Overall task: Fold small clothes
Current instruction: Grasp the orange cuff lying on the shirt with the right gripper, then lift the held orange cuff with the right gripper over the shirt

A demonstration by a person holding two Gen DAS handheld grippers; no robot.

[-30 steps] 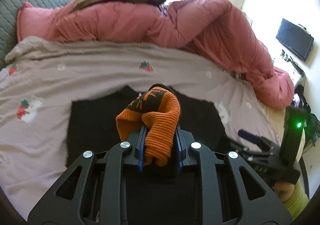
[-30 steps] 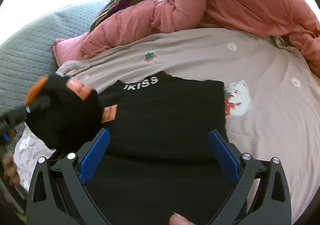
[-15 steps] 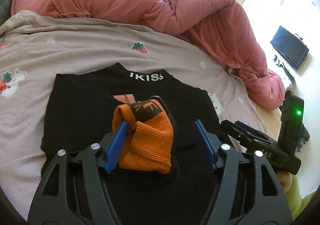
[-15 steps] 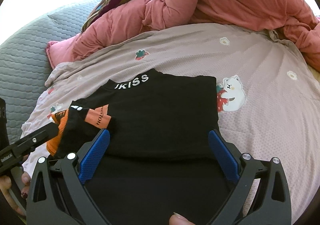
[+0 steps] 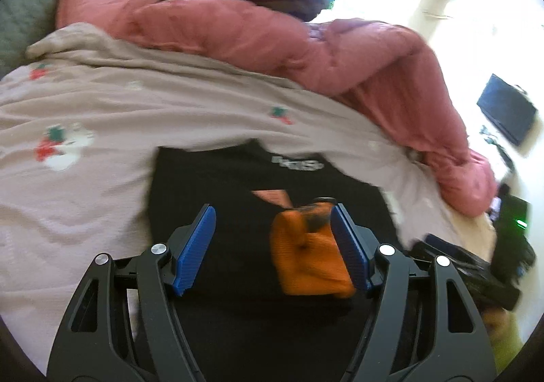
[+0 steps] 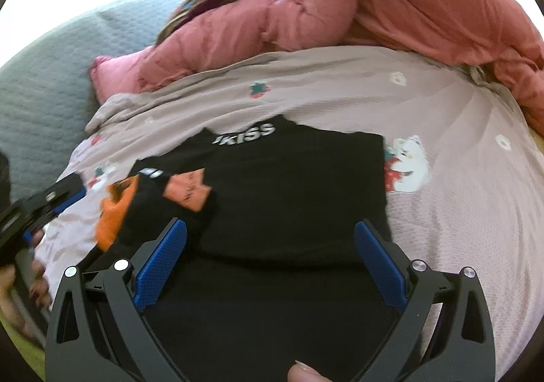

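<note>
**Orange piece released onto the black top**

The orange-and-black knit piece lies on the folded black top, which sits on the pink printed bedsheet. Your left gripper has just been opening; the knit rests against one blue pad, unclamped. Your right gripper hangs wide open above the top, holding nothing

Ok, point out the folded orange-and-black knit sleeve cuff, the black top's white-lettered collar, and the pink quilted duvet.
Orange-and-black knit cuff [image 5: 307,263]: left wrist view, orange ribbed face.
White-lettered collar [image 6: 250,134]: right wrist view, on the lettering.
Pink quilted duvet [image 6: 391,7]: right wrist view, bunched middle.
</note>
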